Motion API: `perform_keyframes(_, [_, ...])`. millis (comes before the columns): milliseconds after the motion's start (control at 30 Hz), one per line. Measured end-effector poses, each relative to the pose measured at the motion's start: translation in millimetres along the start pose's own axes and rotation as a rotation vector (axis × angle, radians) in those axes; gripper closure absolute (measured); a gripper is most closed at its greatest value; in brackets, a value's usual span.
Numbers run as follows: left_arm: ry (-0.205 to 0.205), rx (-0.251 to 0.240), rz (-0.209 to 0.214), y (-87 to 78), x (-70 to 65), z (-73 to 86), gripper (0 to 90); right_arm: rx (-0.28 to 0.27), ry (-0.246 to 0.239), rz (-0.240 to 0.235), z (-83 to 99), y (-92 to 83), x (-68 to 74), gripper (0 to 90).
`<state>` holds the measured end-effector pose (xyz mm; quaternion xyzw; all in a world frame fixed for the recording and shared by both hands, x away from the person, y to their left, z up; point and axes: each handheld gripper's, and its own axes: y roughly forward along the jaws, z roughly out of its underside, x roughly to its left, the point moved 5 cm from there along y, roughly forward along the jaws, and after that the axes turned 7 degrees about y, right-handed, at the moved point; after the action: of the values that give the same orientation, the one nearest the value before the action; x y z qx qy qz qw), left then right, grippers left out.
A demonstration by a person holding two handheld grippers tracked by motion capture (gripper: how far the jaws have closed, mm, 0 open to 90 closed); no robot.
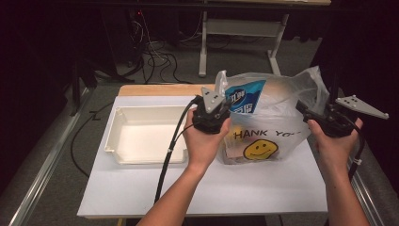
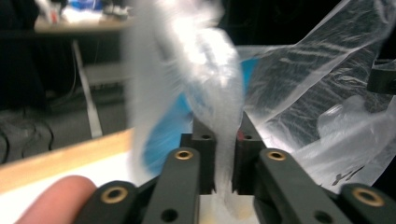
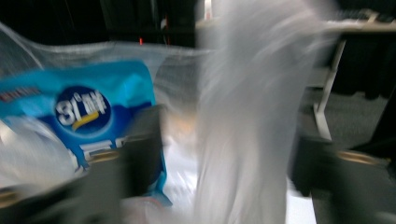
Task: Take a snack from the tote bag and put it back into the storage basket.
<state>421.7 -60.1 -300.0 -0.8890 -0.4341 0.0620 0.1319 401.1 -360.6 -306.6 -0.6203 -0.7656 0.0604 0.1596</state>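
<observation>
A clear plastic bag (image 1: 277, 117) printed with "THANK YOU" and a yellow smiley stands on the white table top (image 1: 211, 188). Inside it leans a blue packet (image 1: 242, 99), which is blurred in the right gripper view (image 3: 88, 112). My left gripper (image 1: 222, 104) is at the bag's left top corner. In the left gripper view its jaws (image 2: 223, 128) are shut on the bag's twisted handle strip (image 2: 219, 88). My right gripper (image 1: 302, 109) is at the bag's right side. In its blurred view the jaws (image 3: 229, 137) stand apart, with the other handle strip (image 3: 252, 93) hanging between them, untouched by either pad.
An empty white tray (image 1: 113, 136) lies on the table left of the bag. The left gripper's cable (image 1: 169, 150) runs across the tray's near corner. Behind the table are a wooden edge (image 1: 155, 89), floor cables (image 1: 157, 59) and a desk frame (image 1: 203, 47).
</observation>
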Motion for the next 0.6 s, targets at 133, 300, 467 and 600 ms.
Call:
perform_keyframes(133, [-0.057,0.104,-0.014,14.1,24.0,27.6,87.9,0.07,-0.014,0.006,8.2,19.5,-2.0,75.8])
perform_keyframes(300, [-0.171,0.175,-0.023,29.4,40.0,59.5,88.7,0.135,0.007,-0.032,19.6,38.7,-1.3,81.5])
perform_keyframes(467, [-0.17,0.285,0.01,41.6,38.3,87.6,88.2,0.187,0.015,-0.024,30.0,50.4,-0.8,67.9])
perform_keyframes(600, [-0.118,0.398,0.08,49.8,23.0,112.2,85.1,0.169,0.051,-0.09,30.7,54.4,-0.3,37.0])
